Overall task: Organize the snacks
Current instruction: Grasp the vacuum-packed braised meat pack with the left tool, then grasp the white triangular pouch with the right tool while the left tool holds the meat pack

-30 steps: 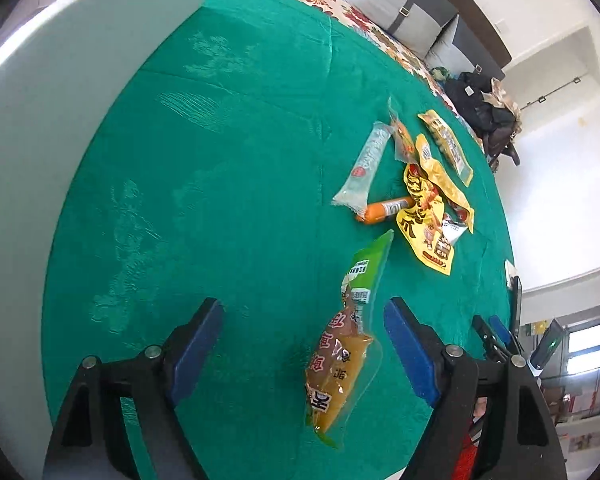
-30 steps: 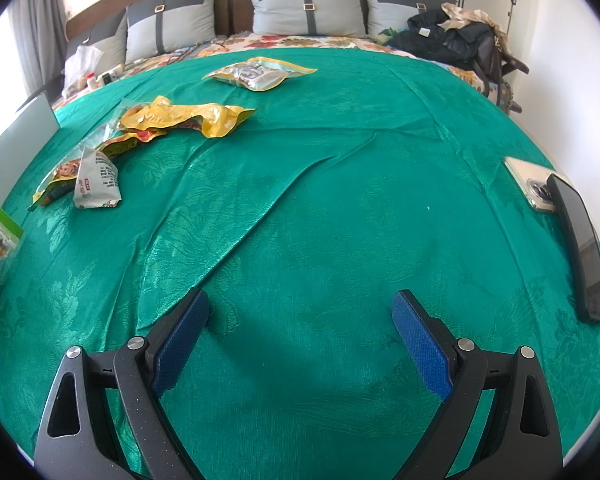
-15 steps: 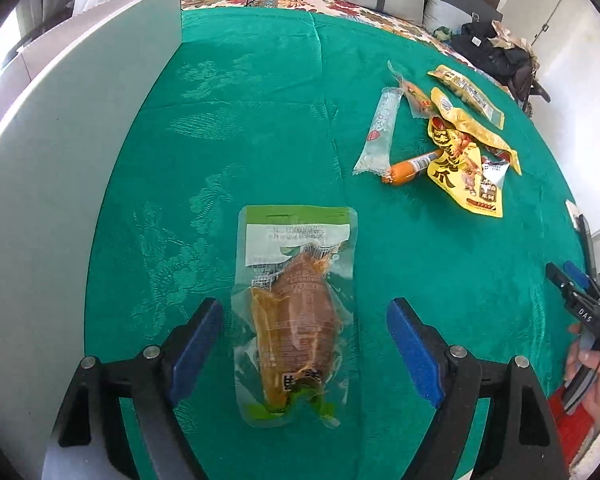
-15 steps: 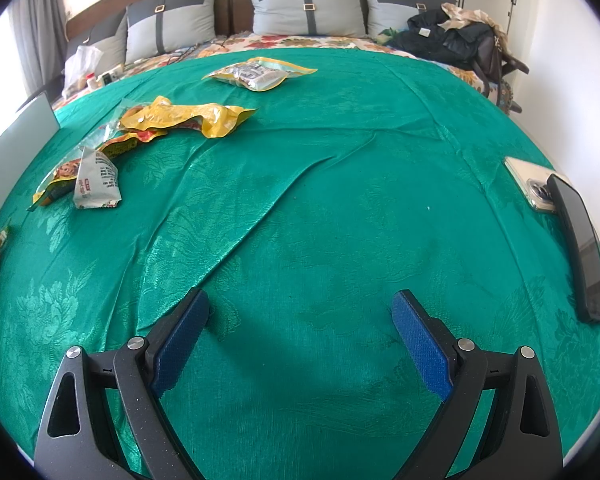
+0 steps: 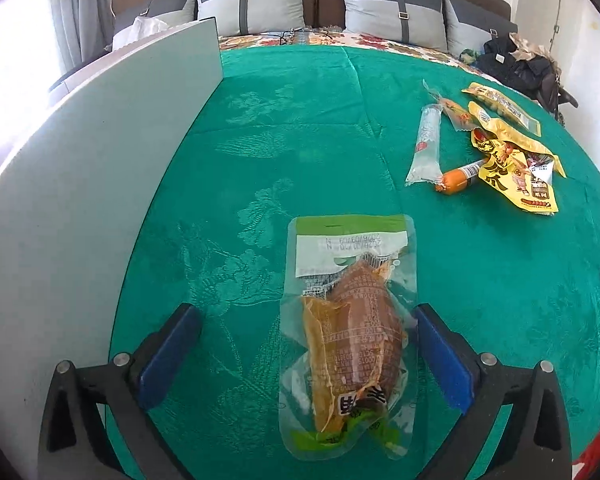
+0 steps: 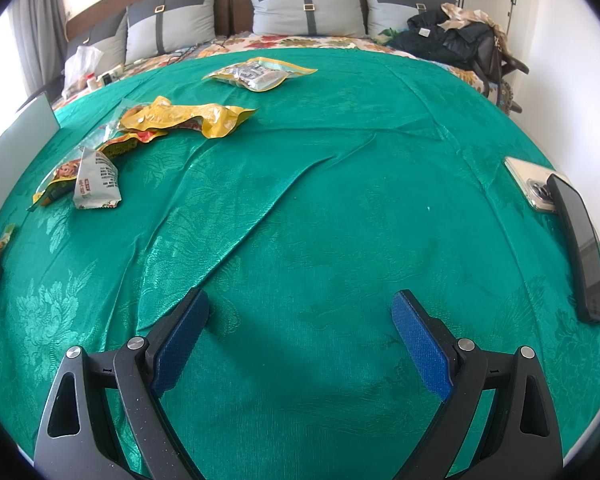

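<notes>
Nearest to us, the left hand-held gripper (image 5: 306, 344) is standing with its jaws wide apart, having just been opening; a clear snack packet (image 5: 350, 332) with a green top is lying flat on the green bedspread (image 5: 300, 140) between the blue pads, its edge just beside the right pad, though we cannot tell whether it is touching. The right hand-held gripper (image 6: 300, 336) is likewise holding its jaws apart, with only cloth between them. To the left we are seeing a pale grey board (image 5: 92, 168) standing upright along the bedspread's edge. Farther out, to the right in the left wrist view, a long clear tube packet (image 5: 425, 148), an orange sausage (image 5: 458, 178) and yellow packets (image 5: 516, 176) are lying close together. In the right wrist view, two phones (image 6: 580, 240) are resting near the right edge. Farthest back, grey pillows (image 5: 252, 8) are leaning against the headboard.
</notes>
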The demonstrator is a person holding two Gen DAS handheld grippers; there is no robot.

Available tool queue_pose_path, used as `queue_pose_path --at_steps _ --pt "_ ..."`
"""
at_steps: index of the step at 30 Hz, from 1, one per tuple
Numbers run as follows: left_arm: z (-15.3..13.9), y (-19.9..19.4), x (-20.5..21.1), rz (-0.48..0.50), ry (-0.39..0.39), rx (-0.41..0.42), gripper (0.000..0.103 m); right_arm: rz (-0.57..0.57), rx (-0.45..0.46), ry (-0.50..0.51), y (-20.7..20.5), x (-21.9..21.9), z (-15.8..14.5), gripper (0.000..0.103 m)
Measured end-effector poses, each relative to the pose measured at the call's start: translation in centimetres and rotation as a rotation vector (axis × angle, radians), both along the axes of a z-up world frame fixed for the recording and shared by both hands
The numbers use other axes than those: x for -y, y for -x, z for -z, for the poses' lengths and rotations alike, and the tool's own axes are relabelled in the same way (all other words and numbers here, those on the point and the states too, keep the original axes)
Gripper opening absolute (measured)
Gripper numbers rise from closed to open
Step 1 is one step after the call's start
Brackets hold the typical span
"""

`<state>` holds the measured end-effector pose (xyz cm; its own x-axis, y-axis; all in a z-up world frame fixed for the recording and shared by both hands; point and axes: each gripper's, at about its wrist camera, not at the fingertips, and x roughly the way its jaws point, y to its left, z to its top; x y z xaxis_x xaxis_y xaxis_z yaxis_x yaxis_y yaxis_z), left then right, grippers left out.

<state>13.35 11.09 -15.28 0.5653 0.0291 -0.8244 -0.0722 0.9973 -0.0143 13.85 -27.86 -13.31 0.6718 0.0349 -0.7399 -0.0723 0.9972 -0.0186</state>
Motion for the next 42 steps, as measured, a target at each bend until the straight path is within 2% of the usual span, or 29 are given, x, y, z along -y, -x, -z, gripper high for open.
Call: queue_pose_path --at_steps 20,23,26,28,30,37,38,39,42 --pt "-0.2 0.2 0.2 -0.002 -0.005 0.011 0.103 -0.004 -0.002 -0.001 0.0 0.1 0.0 0.095" --pt "-0.2 0.2 0.2 -0.002 -0.005 0.011 0.103 -0.039 -0.037 -0.02 -0.1 -0.5 -0.5 0.094" --pt "-0.2 0.2 0.2 -0.001 -0.004 0.011 0.103 -0.138 0.008 -0.117 -0.1 -2.9 -2.2 0.094" --pt "-0.2 0.2 0.2 -0.002 -0.004 0.011 0.103 -0.239 0.012 -0.097 -1.2 -6.0 -2.9 0.094" --pt "-0.2 0.2 0.2 -0.001 -0.004 0.011 0.103 -0.324 -0.04 -0.076 -3.4 -8.9 -2.5 0.091" --pt "-0.2 0.2 0.2 -0.001 -0.004 0.012 0.103 -0.414 -0.067 -0.013 -9.0 -14.9 -1.4 0.09" --pt "-0.1 0.2 0.2 -0.001 -0.004 0.012 0.103 -0.419 -0.07 -0.008 -9.4 -15.3 -1.3 0.08" --pt "-0.2 0.2 0.2 -0.001 -0.004 0.012 0.103 -0.43 -0.101 -0.003 -9.7 -15.6 -1.0 0.047" --pt "-0.2 0.1 0.2 -0.002 -0.003 0.012 0.103 -0.434 -0.113 -0.015 -9.2 -15.1 -1.5 0.047"
